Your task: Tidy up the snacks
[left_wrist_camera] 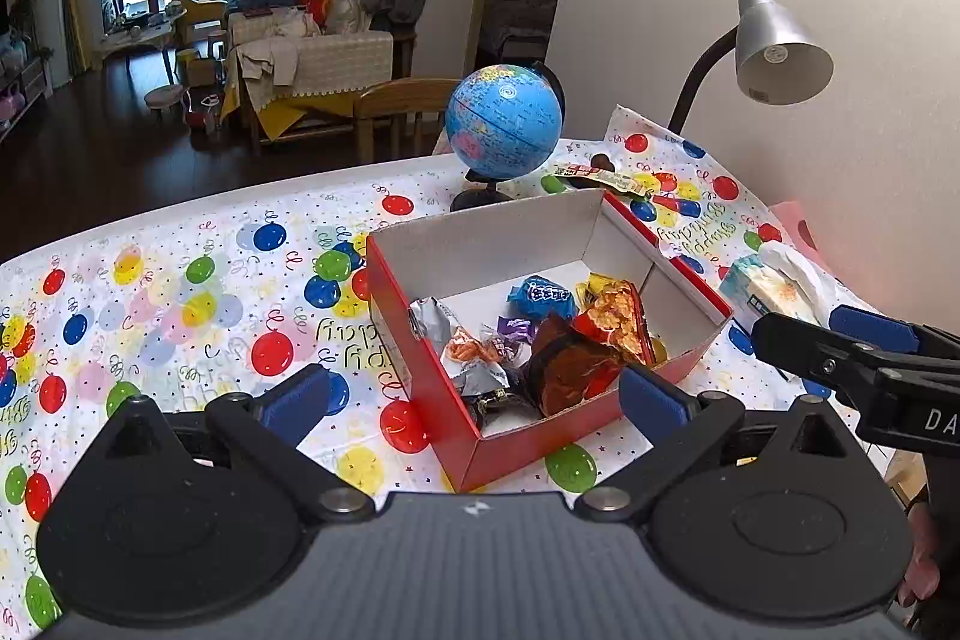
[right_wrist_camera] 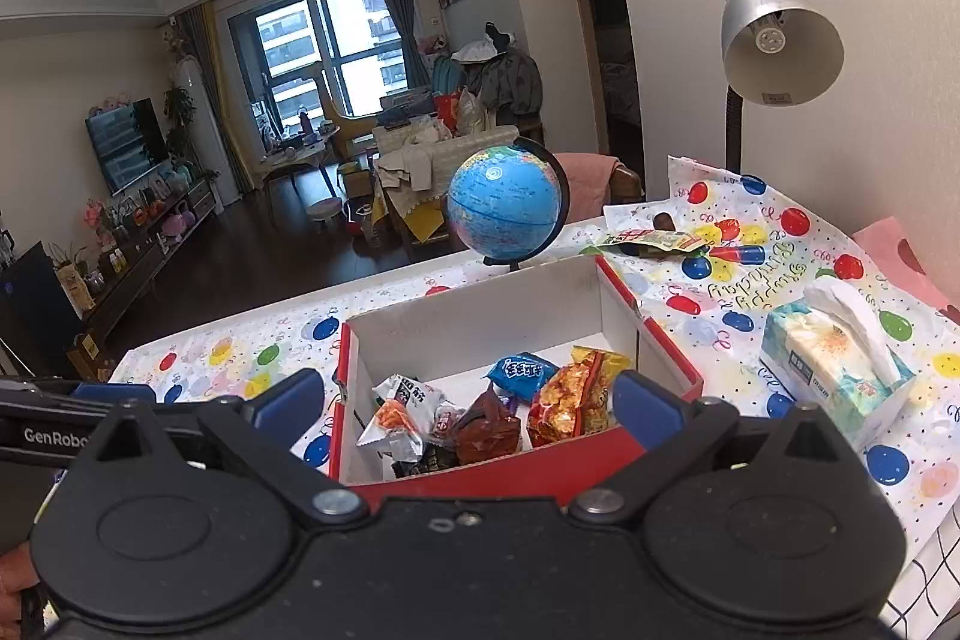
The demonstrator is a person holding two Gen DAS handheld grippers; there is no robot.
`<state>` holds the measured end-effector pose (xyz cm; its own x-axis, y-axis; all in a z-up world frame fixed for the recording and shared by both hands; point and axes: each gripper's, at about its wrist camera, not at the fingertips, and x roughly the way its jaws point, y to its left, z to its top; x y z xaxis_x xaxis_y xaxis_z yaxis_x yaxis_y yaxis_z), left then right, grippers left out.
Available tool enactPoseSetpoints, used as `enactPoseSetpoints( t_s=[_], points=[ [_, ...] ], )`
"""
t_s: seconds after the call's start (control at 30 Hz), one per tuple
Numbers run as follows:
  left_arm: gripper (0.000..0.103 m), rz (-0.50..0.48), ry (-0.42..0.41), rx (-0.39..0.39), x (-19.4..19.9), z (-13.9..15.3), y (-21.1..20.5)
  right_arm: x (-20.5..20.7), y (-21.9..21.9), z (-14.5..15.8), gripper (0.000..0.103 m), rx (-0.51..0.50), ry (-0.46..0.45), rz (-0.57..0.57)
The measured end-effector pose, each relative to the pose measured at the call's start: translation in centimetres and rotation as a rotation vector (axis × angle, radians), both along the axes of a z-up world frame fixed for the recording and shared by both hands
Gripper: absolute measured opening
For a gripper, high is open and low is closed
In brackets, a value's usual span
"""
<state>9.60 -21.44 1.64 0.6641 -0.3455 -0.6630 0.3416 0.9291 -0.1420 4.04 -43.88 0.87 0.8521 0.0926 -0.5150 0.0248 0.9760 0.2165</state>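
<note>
both grippers, left gripper (left_wrist_camera: 474,394) and right gripper (right_wrist_camera: 468,400), gape empty above the red box (left_wrist_camera: 432,388); reach past it for the stray snack packet (left_wrist_camera: 606,177), pinching flat.

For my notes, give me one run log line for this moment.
left gripper: open, empty | right gripper: open, empty | red box: holds snack packets | long snack packet: outside, beside globe

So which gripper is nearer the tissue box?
Right. The right gripper reaches right up beside the tissue box; the left gripper straddles the red box's near corner, farther off.
</note>
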Motion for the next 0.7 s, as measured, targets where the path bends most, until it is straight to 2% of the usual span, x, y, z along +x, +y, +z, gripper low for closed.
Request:
enactPoseSetpoints(
  t_s=[0.7],
  points=[
    [0.103, -0.003, -0.020, -0.008, -0.28, 0.68, -0.01, 0.20, 0.20, 0.27, 0.103, 0.008, -0.017, -0.006]
  ],
)
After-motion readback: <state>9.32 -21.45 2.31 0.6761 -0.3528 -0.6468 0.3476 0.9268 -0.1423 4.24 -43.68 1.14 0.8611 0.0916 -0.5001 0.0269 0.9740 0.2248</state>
